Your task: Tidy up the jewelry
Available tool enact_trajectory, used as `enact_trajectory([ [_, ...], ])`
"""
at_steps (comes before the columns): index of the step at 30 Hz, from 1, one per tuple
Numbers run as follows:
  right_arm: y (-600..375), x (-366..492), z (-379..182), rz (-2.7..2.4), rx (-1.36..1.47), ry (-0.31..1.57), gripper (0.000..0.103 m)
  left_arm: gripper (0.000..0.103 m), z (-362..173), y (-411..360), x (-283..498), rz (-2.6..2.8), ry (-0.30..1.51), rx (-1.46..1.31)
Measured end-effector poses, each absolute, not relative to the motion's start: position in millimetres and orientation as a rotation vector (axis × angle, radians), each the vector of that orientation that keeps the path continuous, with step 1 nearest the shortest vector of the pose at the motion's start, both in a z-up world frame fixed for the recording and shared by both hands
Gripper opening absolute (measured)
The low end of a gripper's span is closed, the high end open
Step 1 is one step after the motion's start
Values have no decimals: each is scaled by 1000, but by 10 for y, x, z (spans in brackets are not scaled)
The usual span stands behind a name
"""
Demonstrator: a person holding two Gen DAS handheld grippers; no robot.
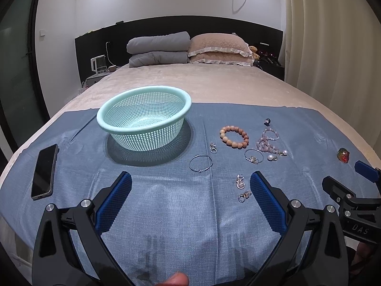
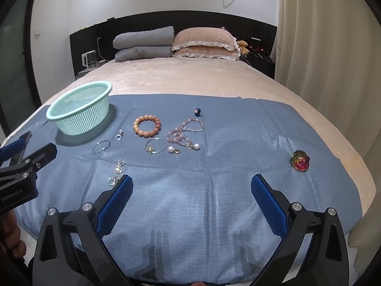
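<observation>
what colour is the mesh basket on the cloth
The perforated plastic basket is pale mint green all over, rim and walls; it shows best in the left wrist view.

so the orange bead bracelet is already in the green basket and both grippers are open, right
Not quite: the left wrist view shows the orange bead bracelet lying on the blue cloth, right of the green basket. The left gripper and right gripper are both open.

Light: even, soft indoor, from overhead.
Shadows: dark ring beneath the basket.
Edges: strong fisheye bending, black corners.
Focus: sharp throughout.
</observation>
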State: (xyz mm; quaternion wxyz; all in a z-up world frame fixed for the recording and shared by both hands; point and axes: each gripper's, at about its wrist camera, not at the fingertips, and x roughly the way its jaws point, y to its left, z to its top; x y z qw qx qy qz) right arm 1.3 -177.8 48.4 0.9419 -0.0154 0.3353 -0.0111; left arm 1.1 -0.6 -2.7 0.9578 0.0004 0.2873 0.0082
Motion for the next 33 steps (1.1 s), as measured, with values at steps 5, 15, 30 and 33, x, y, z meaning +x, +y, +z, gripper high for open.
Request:
enact_trajectory([
  [5,-1780,12,487,-22,-29,688,95,97,-27,12,0,15,584,-8],
  [15,-1783,41,471,-14,-27,698,95,97,-41,22,55,13,597,-20],
  [30,-1794,69,435,32,-14,720,94,97,-71,94,-3,-56,597,-77],
  [33,-1799,72,439,56,1,725,94,98,-65,130,-37,-60,582,-98],
])
